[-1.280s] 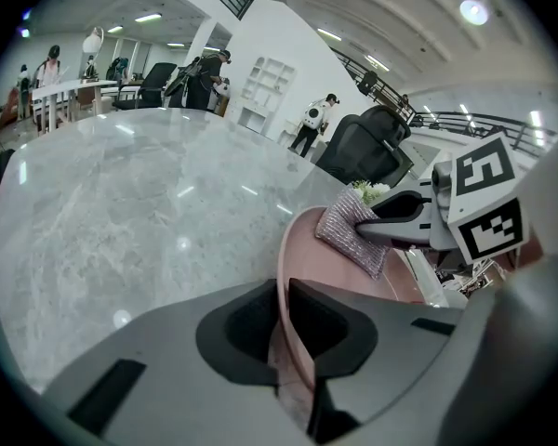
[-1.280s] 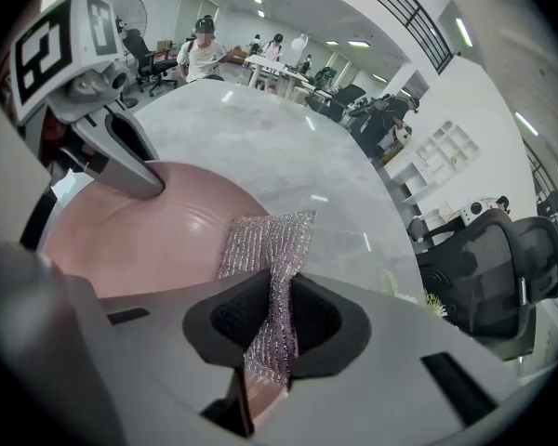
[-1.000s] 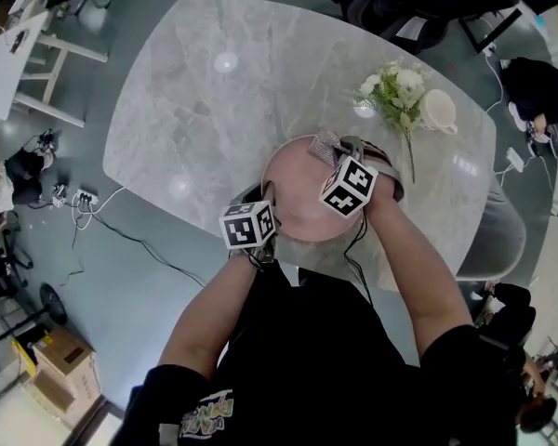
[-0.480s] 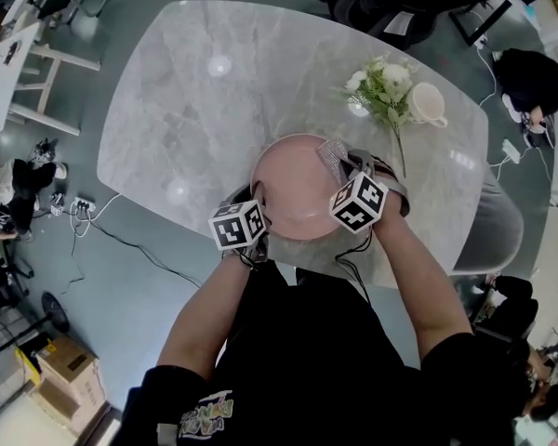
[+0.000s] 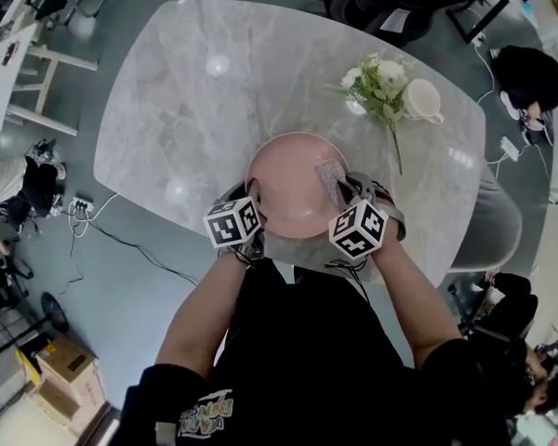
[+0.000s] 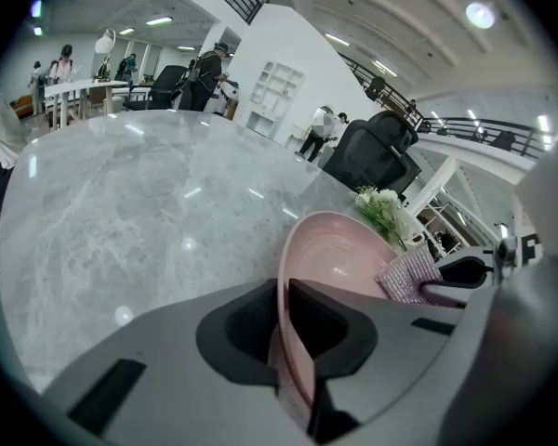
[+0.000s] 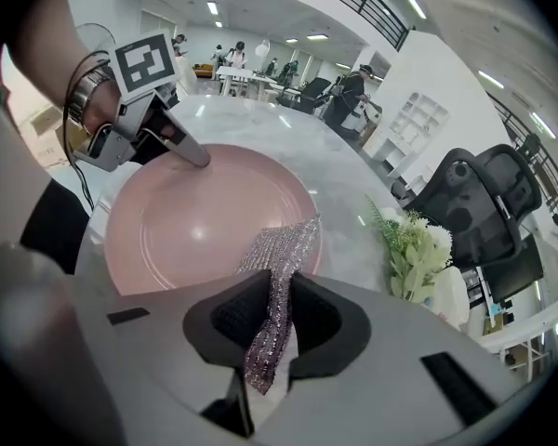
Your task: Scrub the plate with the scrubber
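- While left gripper (image 6: 286, 331) clamps pink plate (image 5: 288, 189) rim, plate sits on marble table (image 5: 167, 110) near front edge
- right gripper (image 7: 277, 321) pinches silver scrubber (image 7: 284, 249), its free end over plate's right rim

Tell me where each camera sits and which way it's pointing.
Head view: on the person's head, looking steeply down at the table and plate; both forearms show.
Left gripper view: rides the left gripper, looking across the table along jaws shut on the plate's rim.
Right gripper view: rides the right gripper, facing the plate over jaws shut on the scrubber; the left gripper shows.
All three share the plate and scrubber.
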### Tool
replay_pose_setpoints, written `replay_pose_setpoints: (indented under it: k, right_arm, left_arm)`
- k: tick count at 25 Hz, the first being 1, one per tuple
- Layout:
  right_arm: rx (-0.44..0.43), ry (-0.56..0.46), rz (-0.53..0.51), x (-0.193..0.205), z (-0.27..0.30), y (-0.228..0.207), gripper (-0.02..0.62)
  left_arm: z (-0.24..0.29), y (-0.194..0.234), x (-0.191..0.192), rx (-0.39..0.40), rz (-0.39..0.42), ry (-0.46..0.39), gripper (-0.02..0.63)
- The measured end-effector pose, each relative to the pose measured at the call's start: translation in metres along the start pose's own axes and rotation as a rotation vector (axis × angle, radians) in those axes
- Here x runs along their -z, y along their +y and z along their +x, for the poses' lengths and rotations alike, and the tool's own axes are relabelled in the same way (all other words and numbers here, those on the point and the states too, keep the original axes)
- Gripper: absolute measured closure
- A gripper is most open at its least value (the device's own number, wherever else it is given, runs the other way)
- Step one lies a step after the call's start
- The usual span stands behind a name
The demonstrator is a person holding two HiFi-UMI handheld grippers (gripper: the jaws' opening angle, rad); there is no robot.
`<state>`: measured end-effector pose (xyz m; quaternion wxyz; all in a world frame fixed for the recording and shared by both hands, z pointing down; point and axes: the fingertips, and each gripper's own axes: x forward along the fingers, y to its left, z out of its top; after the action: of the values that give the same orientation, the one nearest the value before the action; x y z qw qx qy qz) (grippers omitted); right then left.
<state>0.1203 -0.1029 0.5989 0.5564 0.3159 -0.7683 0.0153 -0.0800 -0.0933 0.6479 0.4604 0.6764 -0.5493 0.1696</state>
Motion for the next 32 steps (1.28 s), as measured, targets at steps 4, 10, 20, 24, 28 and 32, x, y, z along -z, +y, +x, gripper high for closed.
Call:
replay_pose_setpoints:
  k: [4, 10, 20, 24, 28, 32]
  right_arm:
    - [-0.018, -0.012, 0.011, -0.001, -0.003, 0.013, 0.522]
    - [-0.076, -0.036, 0.005, -0.010, -0.007, 0.041, 0.523]
    - [-0.207, -0.081, -0.030, -0.049, -0.001, 0.092, 0.522]
    - [-0.245, -0.087, -0.059, -0.064, 0.006, 0.107, 0.522]
    - [-0.261, -0.080, -0.090, -0.073, 0.015, 0.113, 0.520]
    - [-0.274, -0.072, -0.052, -0.075, 0.025, 0.110, 0.517]
  left_arm:
    - [0.000, 0.000, 0.000, -0.003, -0.005, -0.004, 0.557]
    - [0.000, 0.000, -0.001, -0.007, -0.013, -0.010, 0.558]
    - [0.000, 0.001, -0.001, -0.005, -0.023, -0.009, 0.558]
    - [0.000, 0.000, -0.002, 0.003, -0.027, -0.010, 0.558]
    - [0.000, 0.001, -0.001, 0.000, -0.028, -0.007, 0.558]
    - [0.000, 0.001, -0.001, 0.008, -0.027, 0.000, 0.558]
